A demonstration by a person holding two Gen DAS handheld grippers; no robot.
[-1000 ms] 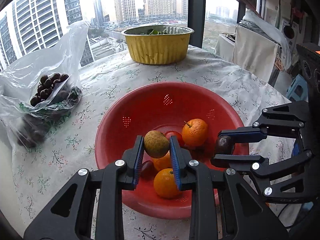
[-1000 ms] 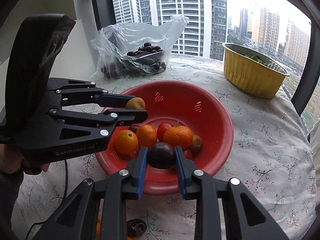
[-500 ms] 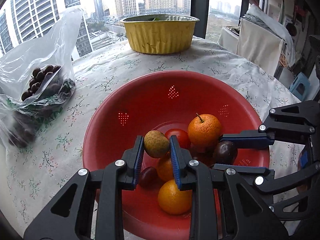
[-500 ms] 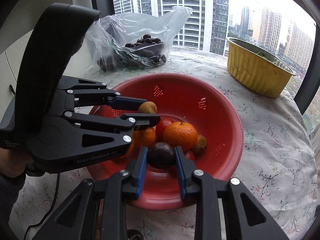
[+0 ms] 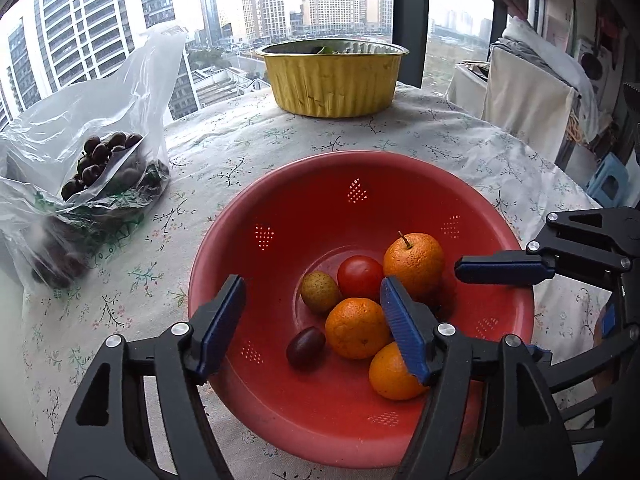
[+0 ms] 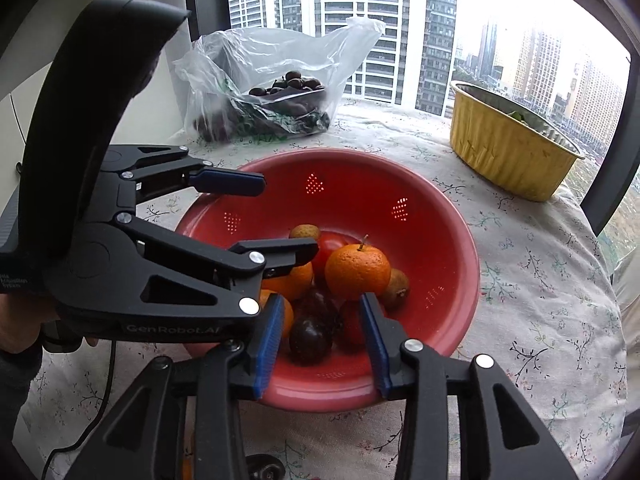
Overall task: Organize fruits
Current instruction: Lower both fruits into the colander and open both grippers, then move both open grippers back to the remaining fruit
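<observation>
A red colander bowl [image 5: 312, 200] [image 6: 360, 168] holds several fruits. My left gripper [image 5: 312, 284] [image 6: 276, 216] hangs over its near side; its jaws are opening wide, with nothing pressed between them. Below them in the bowl lies a small yellow-brown fruit [image 5: 320, 292] [image 6: 305, 232], beside a tomato [image 5: 360, 278] and a stemmed orange [image 5: 414, 264] [image 6: 358, 270]. My right gripper [image 6: 320, 300] [image 5: 500, 272] is over the bowl's other side, jaws opening. A dark round fruit [image 6: 310, 340] rests in the bowl between its pads, which do not touch it.
A clear plastic bag of dark fruit [image 5: 92, 160] [image 6: 280, 88] and a yellow foil pan [image 5: 332, 76] [image 6: 508, 148] stand beyond the bowl on the flowered tablecloth [image 5: 224, 152]. A dark fruit [image 6: 264, 468] lies on the cloth under my right gripper. Cloth-covered furniture [image 5: 532, 80] stands past the table's right edge.
Both grippers have opened. The yellow-brown fruit dropped from the left jaws into the bowl, and the dark fruit dropped from the right jaws onto the pile.
</observation>
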